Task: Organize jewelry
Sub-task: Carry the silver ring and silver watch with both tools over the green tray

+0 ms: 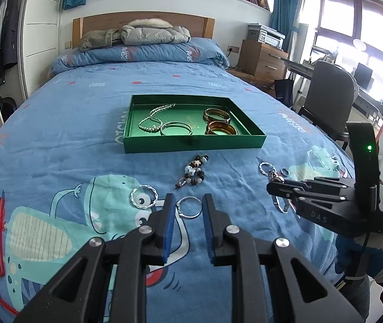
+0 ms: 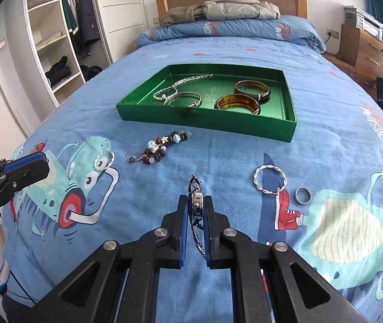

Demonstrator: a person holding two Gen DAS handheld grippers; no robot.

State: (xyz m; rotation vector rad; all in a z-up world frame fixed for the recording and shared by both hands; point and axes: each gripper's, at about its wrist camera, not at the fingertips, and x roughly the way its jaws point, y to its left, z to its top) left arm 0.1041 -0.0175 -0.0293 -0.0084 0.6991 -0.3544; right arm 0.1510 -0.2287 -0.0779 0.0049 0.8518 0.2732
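Your right gripper (image 2: 194,208) clamps a wristwatch (image 2: 195,202) on edge between its pads, while your left gripper (image 1: 188,206) stands wide, a silver ring bangle (image 1: 188,207) lying between its fingertips.

We look from both wrist cameras low over the bedspread (image 1: 84,123), facing the headboard (image 1: 143,23). Our left view sits left, our right view right; both share the green tray (image 1: 194,144) (image 2: 205,123) mid-bed.
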